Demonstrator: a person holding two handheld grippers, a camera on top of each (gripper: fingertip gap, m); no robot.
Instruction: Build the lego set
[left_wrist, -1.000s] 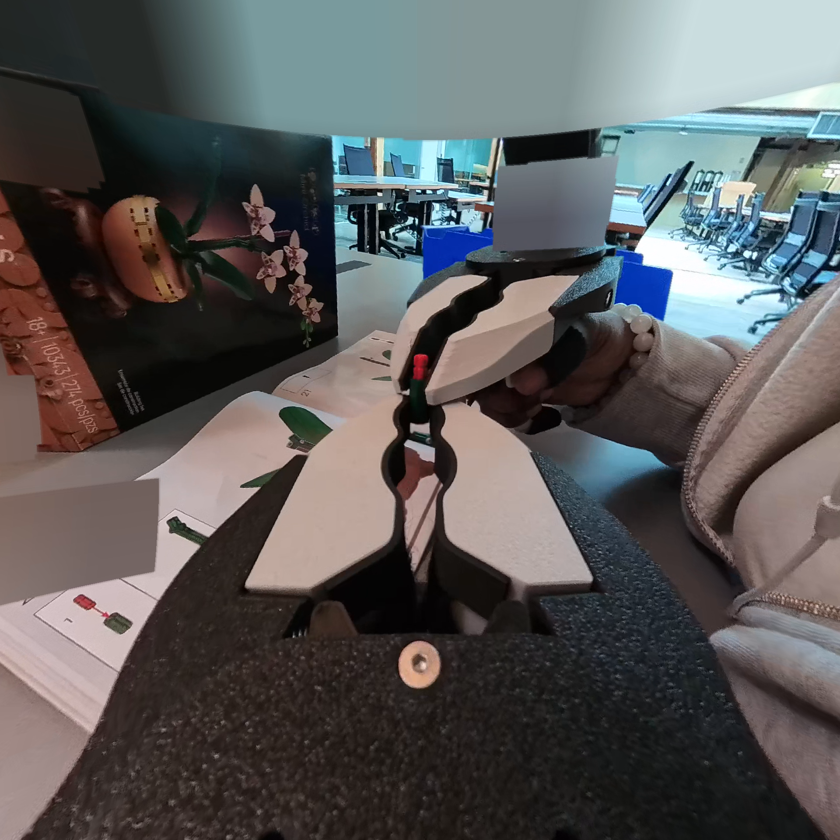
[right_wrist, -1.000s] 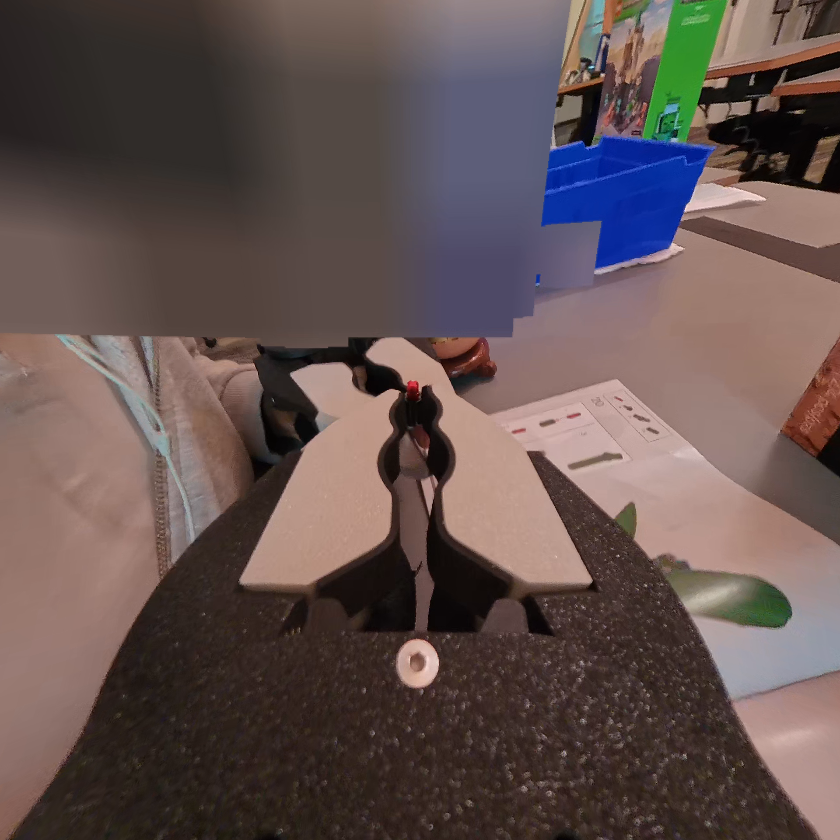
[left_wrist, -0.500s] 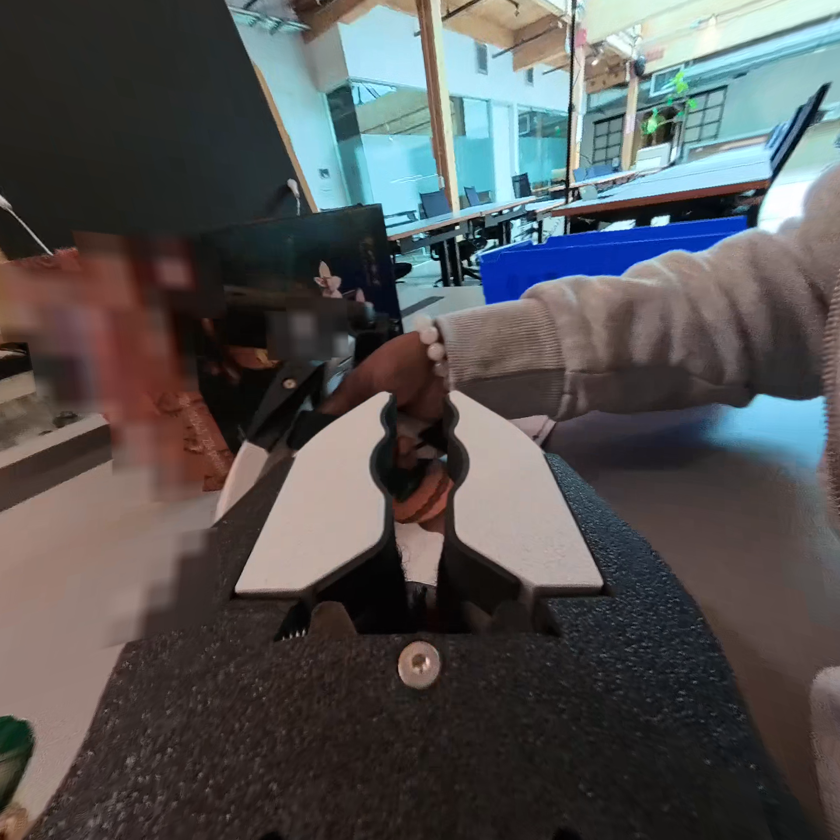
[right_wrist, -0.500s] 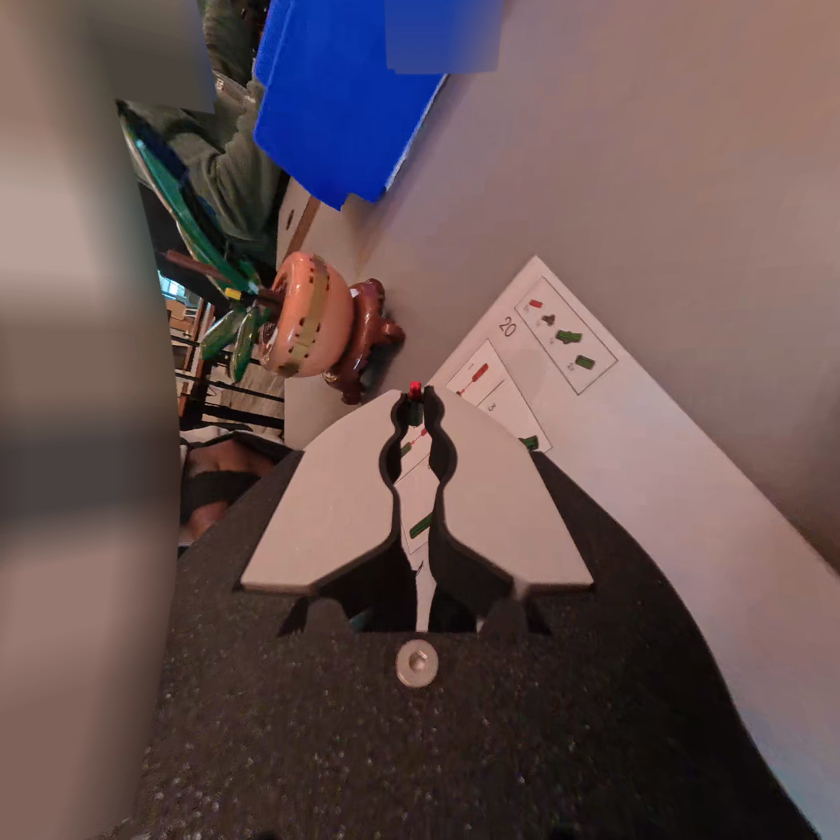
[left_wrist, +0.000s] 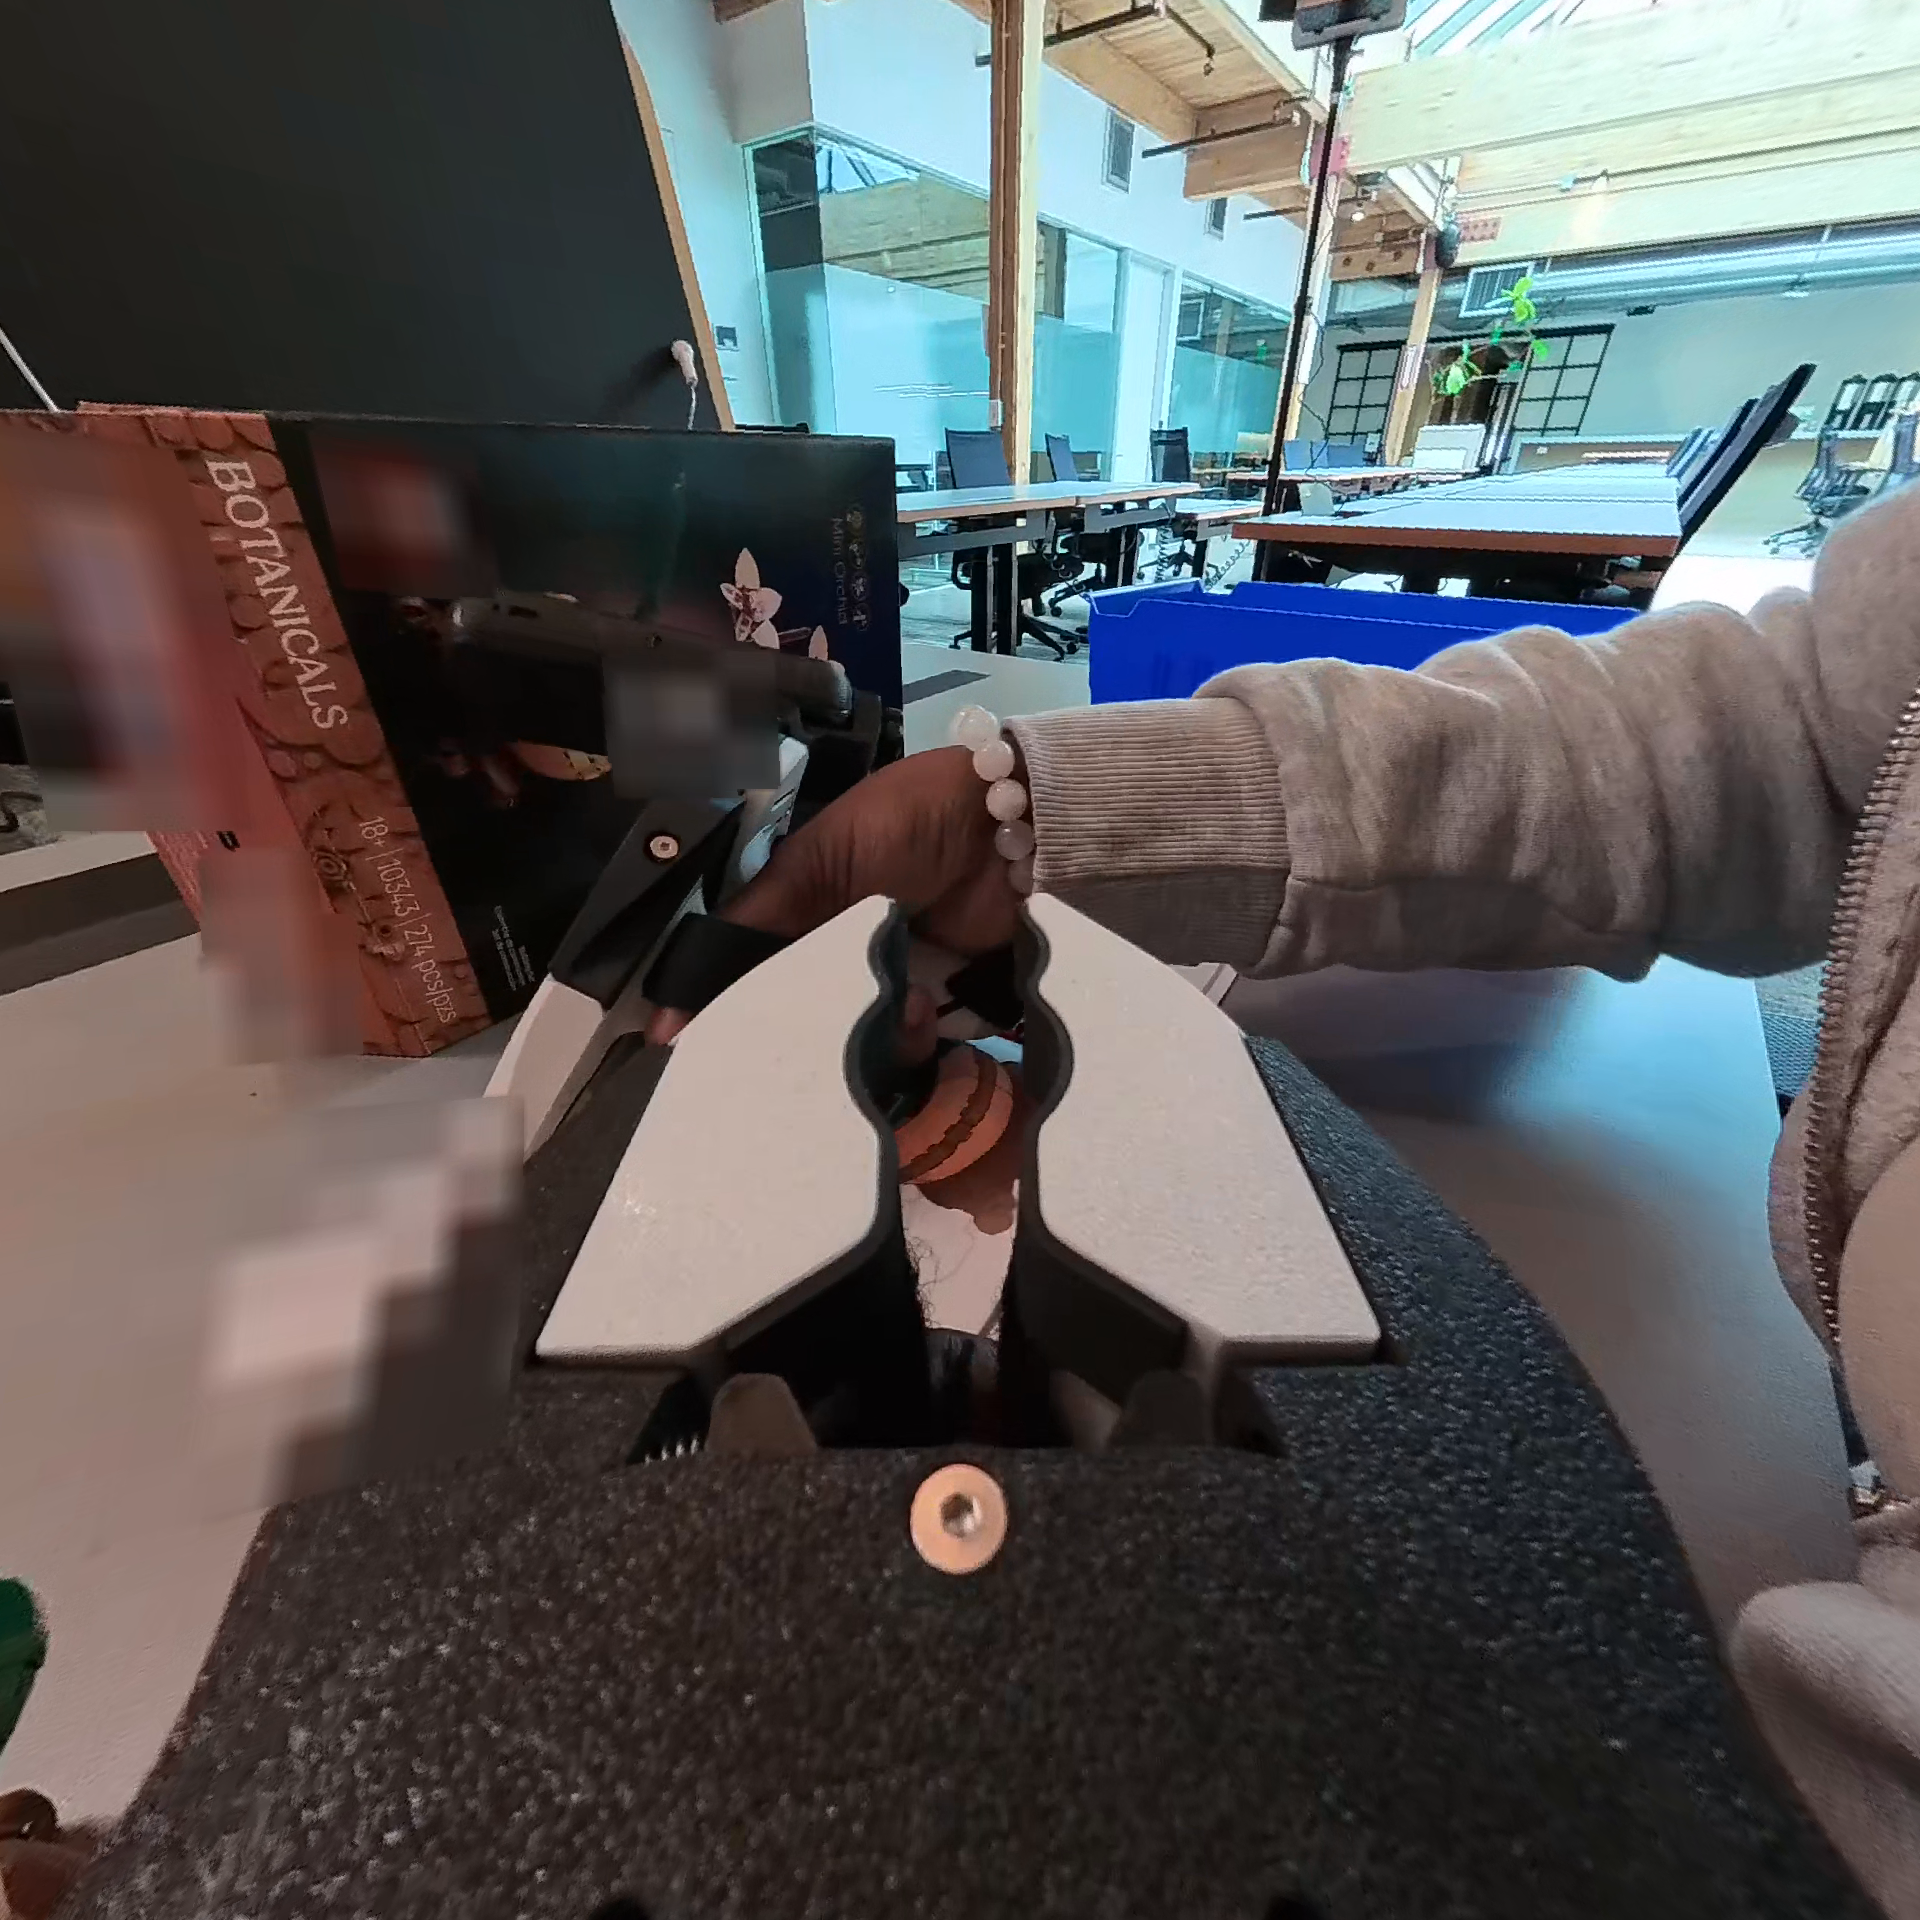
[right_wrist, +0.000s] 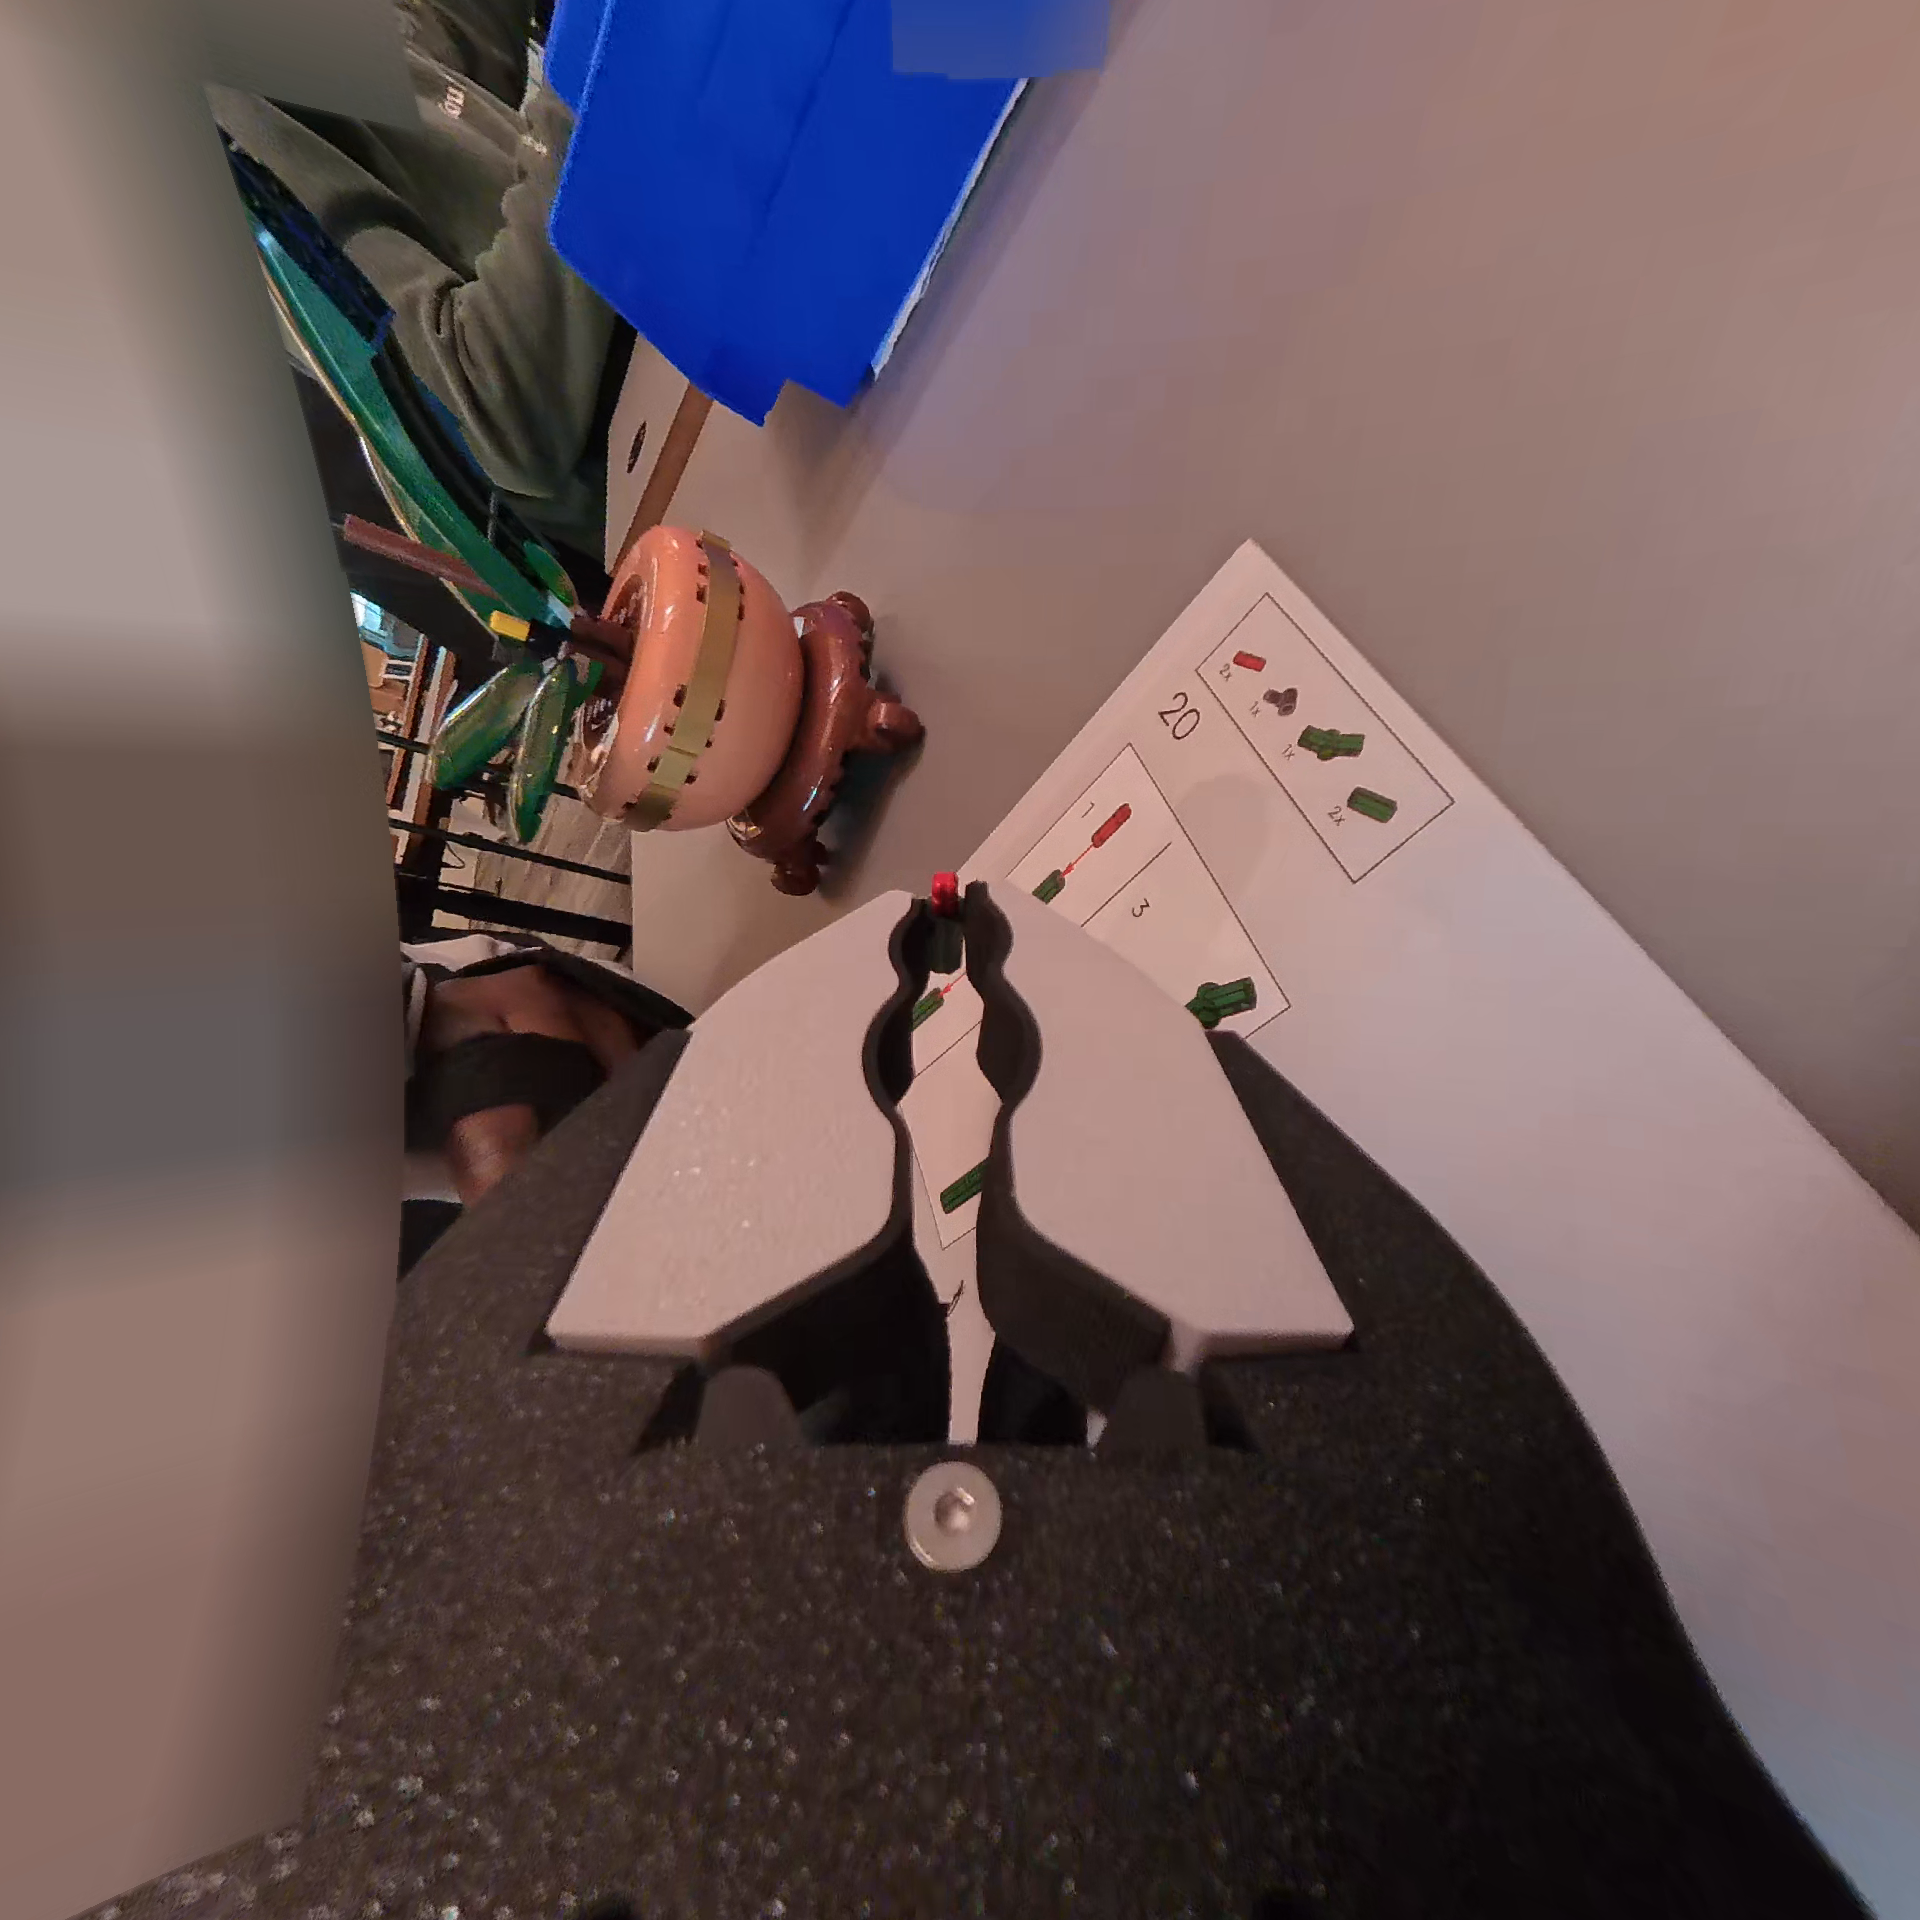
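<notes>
The right gripper (right_wrist: 948, 914) is rolled on its side, so the table (right_wrist: 1455, 364) runs up the frame; its fingers are pinched on a small green piece with a red pin (right_wrist: 943, 885) poking out past the tips. At 11 o'clock from those tips stands the pot (right_wrist: 691, 691), a peach bowl with an olive band on a dark brown foot, green leaves (right_wrist: 509, 717) sprouting from its mouth toward 9 o'clock. The booklet (right_wrist: 1455, 1039) lies open under the gripper and spreads toward 3 o'clock, its part drawings just beyond the tips. A blue bin (right_wrist: 748, 187) sits at 12 o'clock. The left gripper (left_wrist: 956, 925) has its fingers drawn near each other, a narrow wavy gap between them with nothing caught in it; through that gap the pot (left_wrist: 951, 1127) shows beyond. Past its tips, a hand (left_wrist: 883, 862) with a bead bracelet and grey sleeve holds the other gripper. The set's box (left_wrist: 468, 727) stands at 10 o'clock, and the bin (left_wrist: 1299, 644) at 1 o'clock.
</notes>
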